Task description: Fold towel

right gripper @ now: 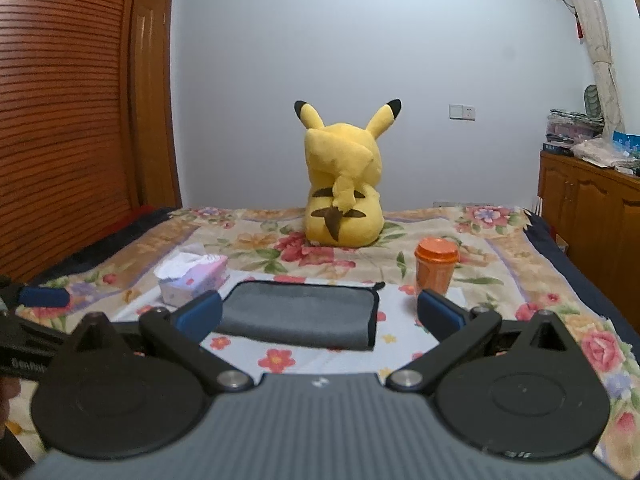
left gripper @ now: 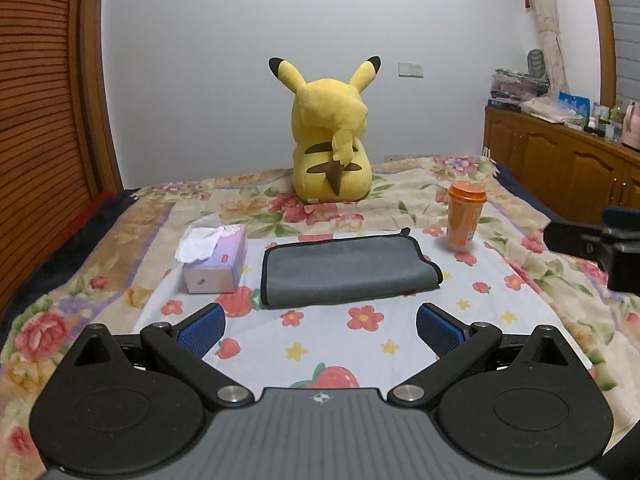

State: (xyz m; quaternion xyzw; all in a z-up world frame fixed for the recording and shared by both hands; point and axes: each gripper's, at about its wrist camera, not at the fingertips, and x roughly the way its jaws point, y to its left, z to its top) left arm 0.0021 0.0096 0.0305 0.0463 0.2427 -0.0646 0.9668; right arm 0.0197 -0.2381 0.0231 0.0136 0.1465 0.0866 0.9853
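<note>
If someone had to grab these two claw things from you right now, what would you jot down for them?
Left claw: open, empty, held back from the towel's near edge.
Right claw: open, empty, also short of the towel.
Gray towel: lies on the flowered bedspread, already folded over into a flat layered rectangle, black trim showing on its edges.
Neighbours: tissue box to its left, orange cup to its right, yellow plush toy behind it.
Done: at least one fold, judging by the layers.
Left: probably one more fold or a tidy-up; nothing is gripped, so start with a fresh grasp.
</note>
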